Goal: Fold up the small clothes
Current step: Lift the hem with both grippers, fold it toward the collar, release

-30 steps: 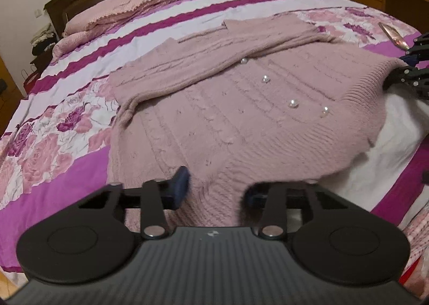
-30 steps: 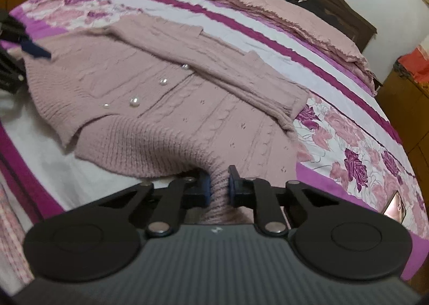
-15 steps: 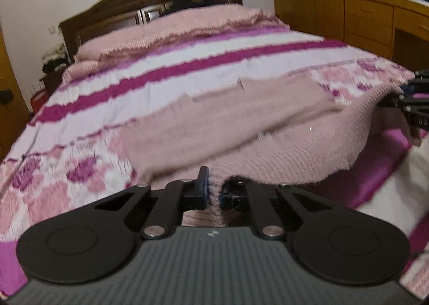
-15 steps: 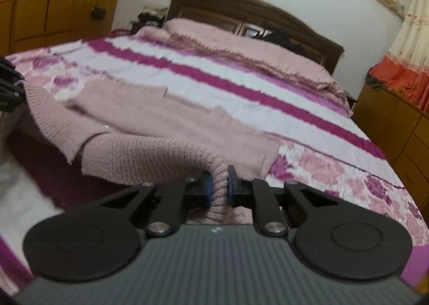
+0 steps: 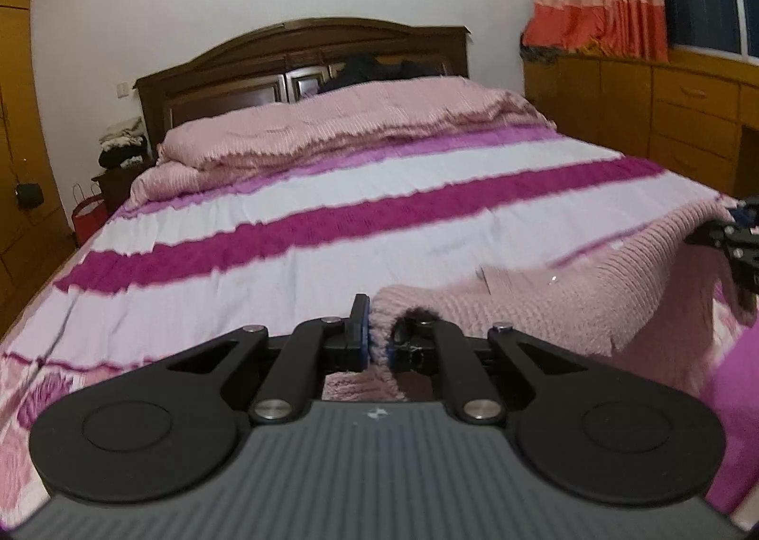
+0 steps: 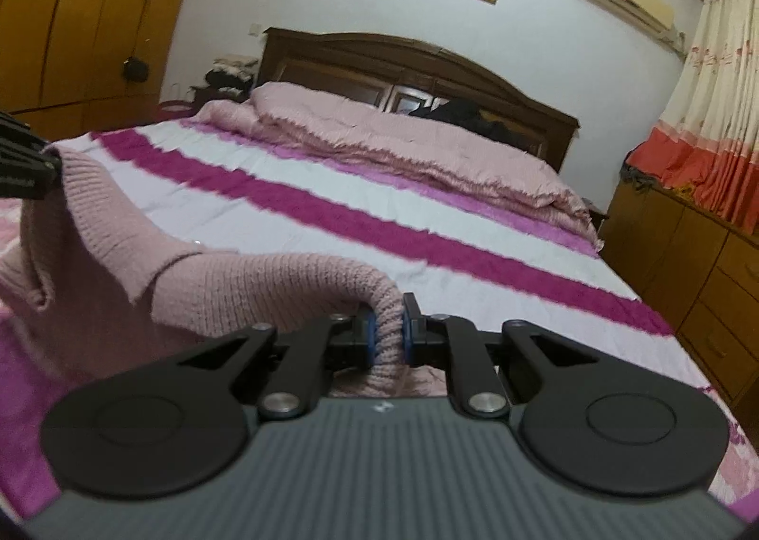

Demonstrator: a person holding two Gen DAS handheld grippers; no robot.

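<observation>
I am gripping the pink knit cardigan [image 5: 593, 302] at both hem corners: the left gripper [image 5: 374, 340] is clamping one corner between its blue pads, the right gripper [image 6: 386, 338] is pinching the other. The garment is hanging between them above the near end of the striped bedspread [image 5: 332, 227]. To fold cleanly, I am judging both corners should travel level and taut toward the far edge. Both grippers are pointing slightly downward toward the headboard [image 6: 427, 60].
</observation>
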